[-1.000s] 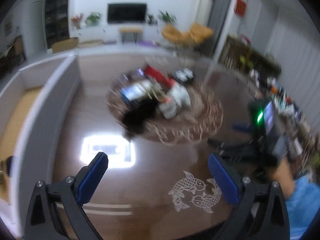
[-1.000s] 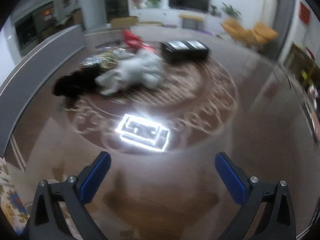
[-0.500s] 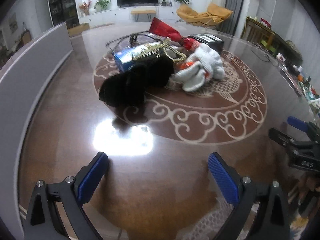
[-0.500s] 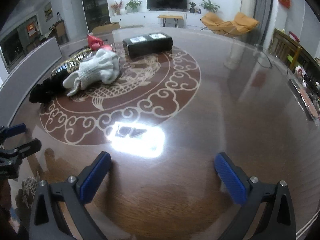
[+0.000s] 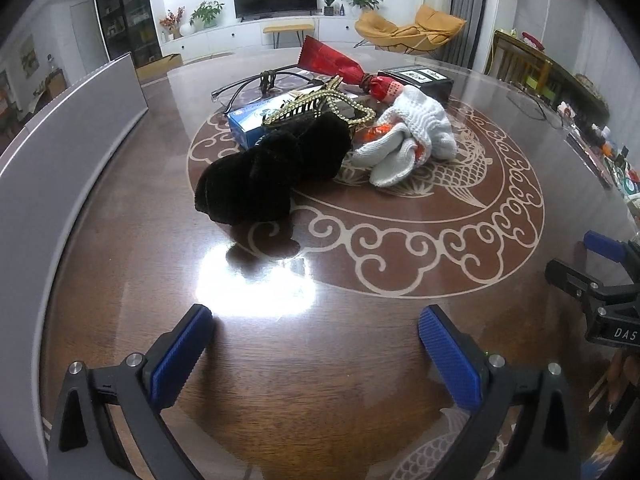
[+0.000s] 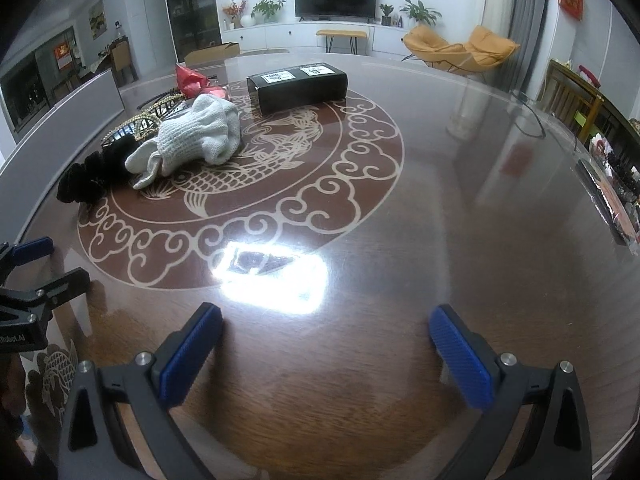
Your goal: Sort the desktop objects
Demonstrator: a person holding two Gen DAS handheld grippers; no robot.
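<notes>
Left gripper [image 5: 314,330] spread wide, empty, low over the table [image 5: 360,360] near its front edge. Right gripper [image 6: 326,330] likewise parted, holding nothing. Farther in, toward the table's middle: black fuzzy item [image 5: 272,172], touching white knit gloves [image 5: 408,136], blue box [image 5: 260,118], red foil packet [image 5: 336,62]. Beyond, toward the far edge, black box [image 6: 298,86].

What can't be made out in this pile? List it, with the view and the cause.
- Blue box, left wrist view: mostly covered by the black fluffy item and gold chain; print too small.
- Orange item, left wrist view: buried under the white knit gloves.
- Black box labels, right wrist view: too small to read.
</notes>
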